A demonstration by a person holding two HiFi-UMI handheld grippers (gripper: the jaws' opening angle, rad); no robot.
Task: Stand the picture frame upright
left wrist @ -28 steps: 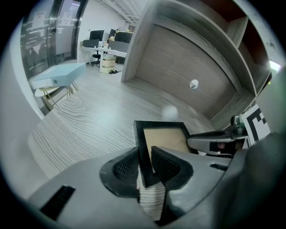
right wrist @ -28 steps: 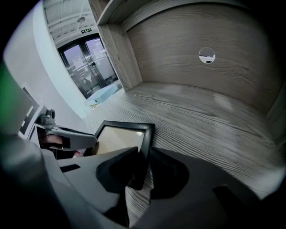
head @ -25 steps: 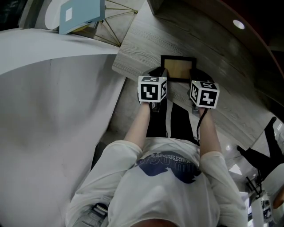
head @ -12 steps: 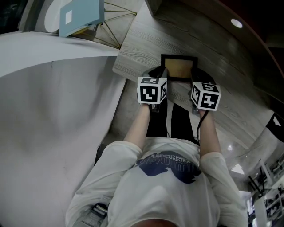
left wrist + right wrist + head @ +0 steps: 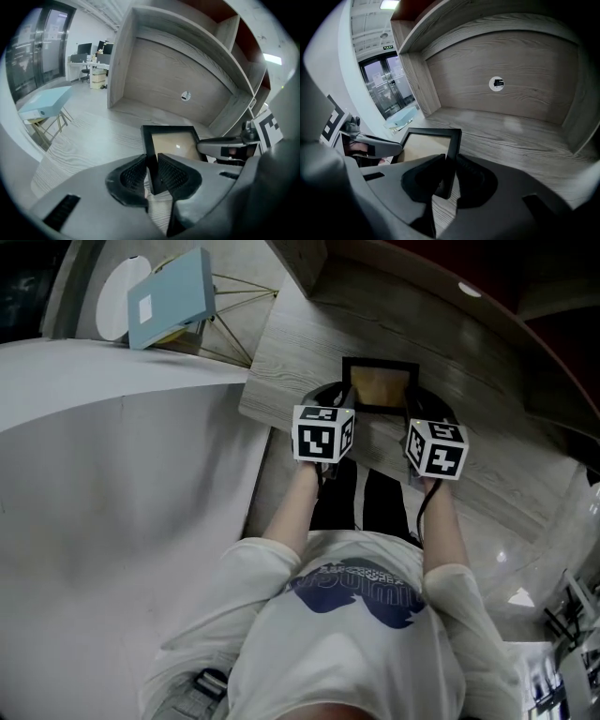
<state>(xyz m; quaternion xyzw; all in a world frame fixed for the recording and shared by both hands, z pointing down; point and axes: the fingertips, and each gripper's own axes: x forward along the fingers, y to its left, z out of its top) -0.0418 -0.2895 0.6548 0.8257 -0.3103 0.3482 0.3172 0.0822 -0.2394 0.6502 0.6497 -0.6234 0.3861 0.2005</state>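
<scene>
**Inspector:** State of the grip?

**Observer:** Both are clamped. The left gripper [image 5: 151,171] is clenched on the left rail of the picture frame [image 5: 380,385]. The right gripper [image 5: 449,173] is clenched on the right rail. Each gripper view shows the black rail pinched between the pads.

**Inspector:** Where is the frame?

**Observer:** It is between the two grippers, near the front edge of the wooden worktop [image 5: 309,343]. The glass faces up toward the person. The frame is tilted, not flat, and its near end looks clear of the wood. I cannot tell whether the far rail still rests on the worktop.

**Inspector:** What has changed from a second ago?

**Observer:** Very little. In the head view the frame and both marker cubes sit almost where they did, with the same hold on the same rails. The view itself has swung, so the blue box [image 5: 172,285] at upper left now sits lower in the picture.

**Inspector:** What does that mean for the task?

**Observer:** In my judgement the raise has only begun. The frame is secured on both sides but not yet upright. It still has to be swung up and set down to stand on its own.
</scene>
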